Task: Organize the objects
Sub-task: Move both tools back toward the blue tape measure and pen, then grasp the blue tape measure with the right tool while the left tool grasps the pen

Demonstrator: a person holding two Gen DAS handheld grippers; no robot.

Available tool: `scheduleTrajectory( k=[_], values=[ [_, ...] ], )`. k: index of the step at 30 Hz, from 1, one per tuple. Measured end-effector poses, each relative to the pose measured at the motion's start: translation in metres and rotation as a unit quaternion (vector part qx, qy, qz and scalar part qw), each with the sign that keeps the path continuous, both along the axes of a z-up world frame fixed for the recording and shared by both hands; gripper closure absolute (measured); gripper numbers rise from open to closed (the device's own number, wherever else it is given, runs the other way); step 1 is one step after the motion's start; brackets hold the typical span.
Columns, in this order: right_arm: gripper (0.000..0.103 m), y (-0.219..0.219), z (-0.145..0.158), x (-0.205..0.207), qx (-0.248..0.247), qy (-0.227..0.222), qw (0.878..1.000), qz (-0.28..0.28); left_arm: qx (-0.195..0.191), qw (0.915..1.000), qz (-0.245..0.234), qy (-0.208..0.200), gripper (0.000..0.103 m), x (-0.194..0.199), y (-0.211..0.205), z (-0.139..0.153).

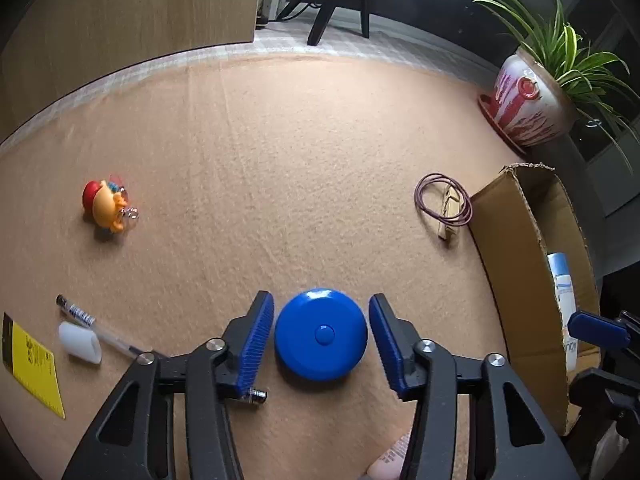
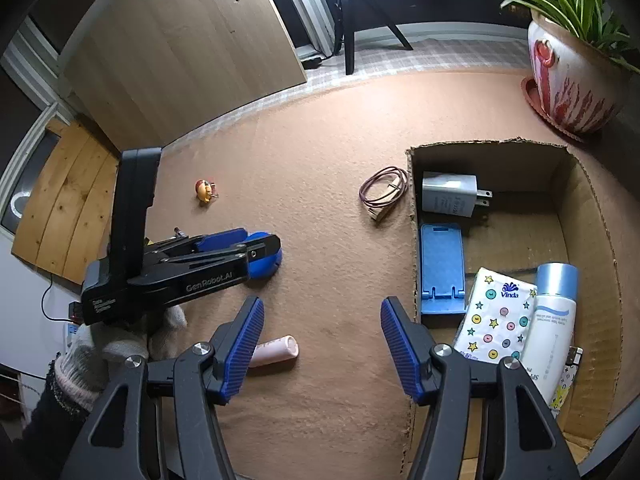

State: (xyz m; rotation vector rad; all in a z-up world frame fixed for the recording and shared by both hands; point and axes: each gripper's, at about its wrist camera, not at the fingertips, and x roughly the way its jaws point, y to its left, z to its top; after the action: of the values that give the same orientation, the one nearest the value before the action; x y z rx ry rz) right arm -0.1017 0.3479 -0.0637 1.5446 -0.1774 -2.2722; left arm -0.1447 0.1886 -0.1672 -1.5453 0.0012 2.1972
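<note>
Writing: "Vinda" on tissue pack [image 2: 496, 316] in box [image 2: 592, 208]; "GenRobot.AI" on left gripper [image 1: 321, 334] body; bottle [image 2: 550, 320] print too small to read.
Left gripper: angled down over mat [image 1: 280, 160], jaws part open, straddling blue disc [image 1: 321, 334]; a thin gap shows each side, pads not pressing.
Left hand: grey knit glove [image 2: 92, 356], dark sleeve, gripping the handle.
Right gripper [image 2: 322, 344]: pointed down at bare mat beside box, jaws part open, empty.
Disc: flat on mat, left of box, well apart from it.
Box contents: charger [image 2: 450, 196], blue stand [image 2: 442, 268], tissues, bottle.
Loose on mat: toy [image 1: 106, 206], pen [image 1: 96, 330], cable [image 1: 442, 200], pink tube [image 2: 276, 350].
</note>
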Motion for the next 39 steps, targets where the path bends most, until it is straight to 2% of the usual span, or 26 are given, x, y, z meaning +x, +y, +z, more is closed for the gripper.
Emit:
scheduleTrajectory(
  k=[5,7,13,16,20,27,29,34,39],
  values=[
    [0.046,-0.001,-0.002,-0.003,-0.004,-0.004,1.000,0.002,0.012,0.9986,0.049,0.018,0.044,0.007,-0.035,0.020],
    [0.046,-0.007,-0.003,-0.006,-0.001,-0.003,1.000,0.007,0.001,0.9969,0.077,0.019,0.044,0.009,-0.053,0.024],
    [0.046,-0.041,-0.012,-0.016,0.006,-0.007,0.999,0.033,-0.009,0.9900,0.139,-0.019,0.044,0.009,-0.097,0.014],
    [0.046,-0.061,-0.017,-0.020,0.011,-0.005,0.999,0.052,0.012,0.9867,0.155,-0.046,0.044,0.004,-0.108,0.004],
    [0.046,-0.080,-0.026,-0.024,0.018,-0.010,0.998,0.065,0.014,0.9847,0.164,-0.057,0.044,-0.005,-0.106,-0.005],
    [0.046,-0.093,-0.035,-0.035,0.036,-0.013,0.997,0.074,-0.025,0.9856,0.164,-0.032,0.044,-0.015,-0.091,-0.007],
    [0.046,-0.097,-0.038,-0.038,0.044,-0.014,0.996,0.080,-0.034,0.9863,0.160,-0.024,0.048,-0.015,-0.087,-0.006],
    [0.046,-0.107,-0.046,-0.050,0.066,-0.012,0.993,0.095,-0.059,0.9859,0.156,-0.014,0.069,-0.016,-0.084,-0.005],
    [0.046,-0.128,-0.056,-0.053,0.096,-0.010,0.987,0.129,-0.055,0.9870,0.150,-0.017,0.077,-0.018,-0.090,-0.004]
  ],
)
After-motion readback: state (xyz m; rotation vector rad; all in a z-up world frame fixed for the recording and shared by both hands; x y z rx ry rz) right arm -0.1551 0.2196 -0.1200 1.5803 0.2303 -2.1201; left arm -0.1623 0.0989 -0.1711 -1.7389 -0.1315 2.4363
